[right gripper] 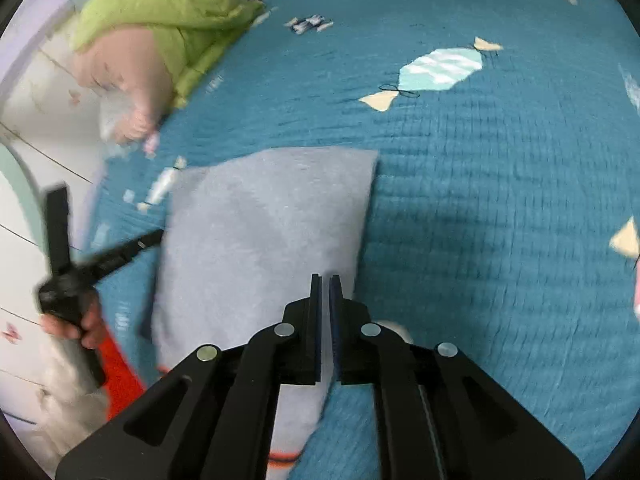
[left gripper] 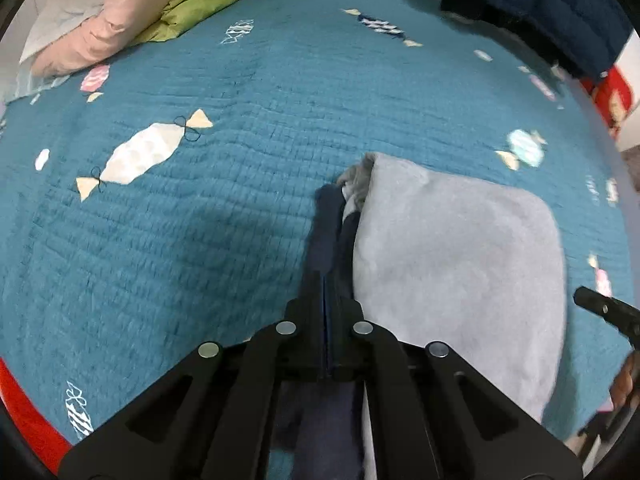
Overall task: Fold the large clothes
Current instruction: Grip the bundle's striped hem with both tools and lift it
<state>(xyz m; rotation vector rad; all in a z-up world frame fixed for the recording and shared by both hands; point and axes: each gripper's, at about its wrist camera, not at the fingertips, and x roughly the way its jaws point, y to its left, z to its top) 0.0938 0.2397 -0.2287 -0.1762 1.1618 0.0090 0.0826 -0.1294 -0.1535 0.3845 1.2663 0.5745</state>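
Folded grey garment [left gripper: 460, 264]: lies flat on teal quilted bedspread [left gripper: 200, 240]. In the left wrist view, just right of left gripper [left gripper: 325, 276], jaws clenched, nothing clearly between them. In the right wrist view, beneath and left of right gripper [right gripper: 325, 280], jaws nearly together, empty. Green-and-pink bedding [right gripper: 160, 24] at the far corner.

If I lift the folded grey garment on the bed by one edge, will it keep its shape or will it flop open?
The folded grey garment looks like soft, fleecy cloth, so it would probably sag and unfold if raised by one edge. Darker layers show at its side, so the inner folds may slip out. On the quilted bedspread it would likely drag and bunch, not slide.
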